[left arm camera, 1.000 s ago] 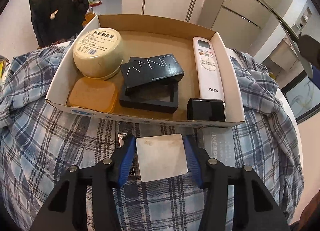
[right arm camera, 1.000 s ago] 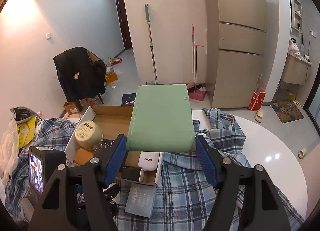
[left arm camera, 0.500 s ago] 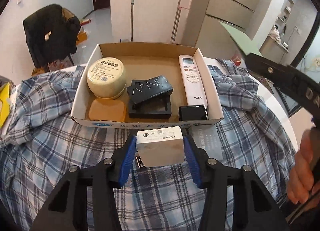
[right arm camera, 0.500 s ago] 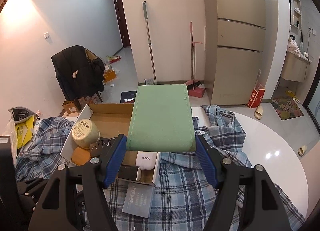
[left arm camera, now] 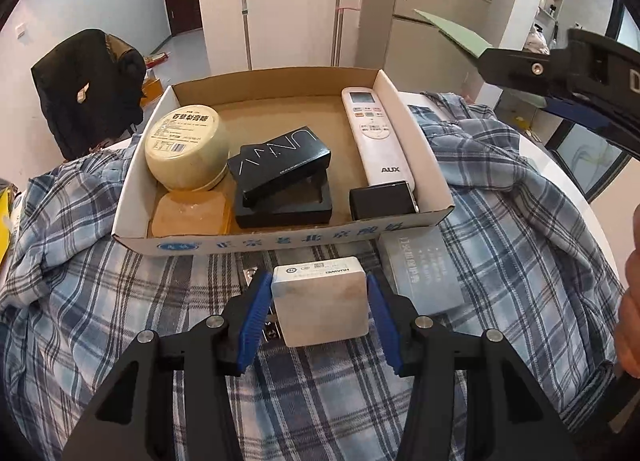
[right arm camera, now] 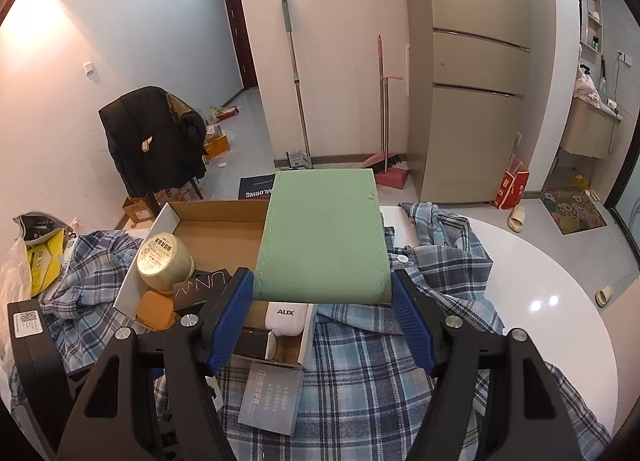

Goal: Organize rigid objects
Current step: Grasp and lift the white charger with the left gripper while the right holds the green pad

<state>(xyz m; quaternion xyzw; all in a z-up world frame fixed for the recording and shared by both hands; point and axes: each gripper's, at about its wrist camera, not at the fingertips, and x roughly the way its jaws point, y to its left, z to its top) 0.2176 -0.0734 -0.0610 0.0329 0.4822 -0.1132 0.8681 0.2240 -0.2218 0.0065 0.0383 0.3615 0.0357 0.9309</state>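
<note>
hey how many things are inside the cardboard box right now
5, or 6 counting the black case's two parts. Round tub back left, orange block front left, black case in the middle, remote on the right, small black box front right. Smaller items could be hidden.

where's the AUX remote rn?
In the left wrist view, the AUX remote lies along the right wall of the cardboard box, right of the black UNNY box, behind a small black block.
</note>
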